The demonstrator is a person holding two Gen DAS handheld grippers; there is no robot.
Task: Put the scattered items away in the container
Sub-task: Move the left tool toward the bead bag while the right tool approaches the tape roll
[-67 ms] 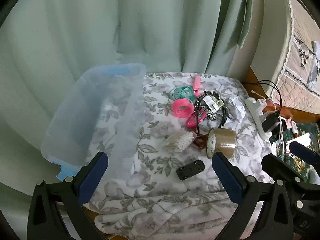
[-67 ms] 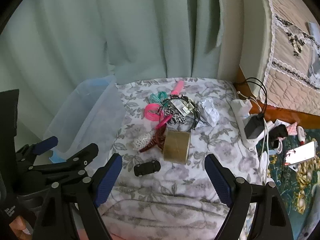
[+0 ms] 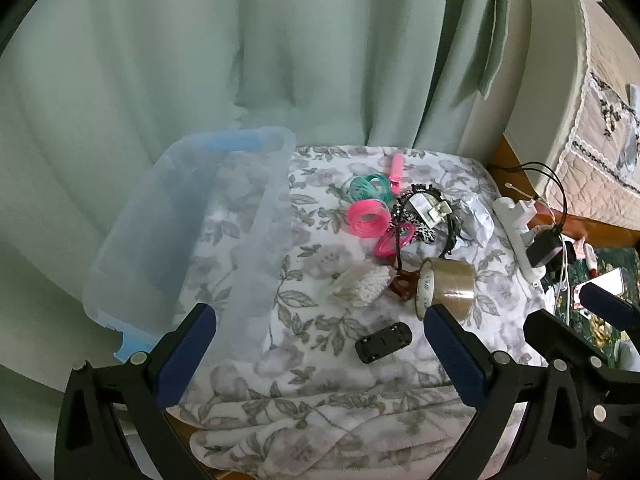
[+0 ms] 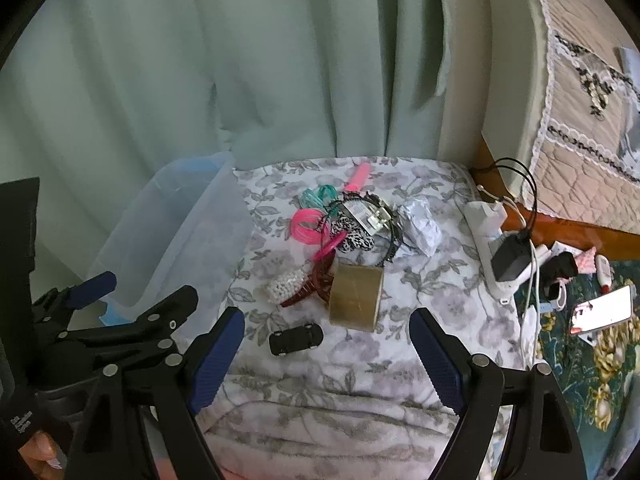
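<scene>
Both tongs spread wide, empty, black toy car just beyond, container left.

faint print on tape roll core, glove cuff lettering, neither legible

You saw frosted translucent plastic bin; soft matt floral cloth cover; glossy brown tape roll; shiny pink plastic coil; matt black toy car; gripper pads ribbed blue.
</scene>
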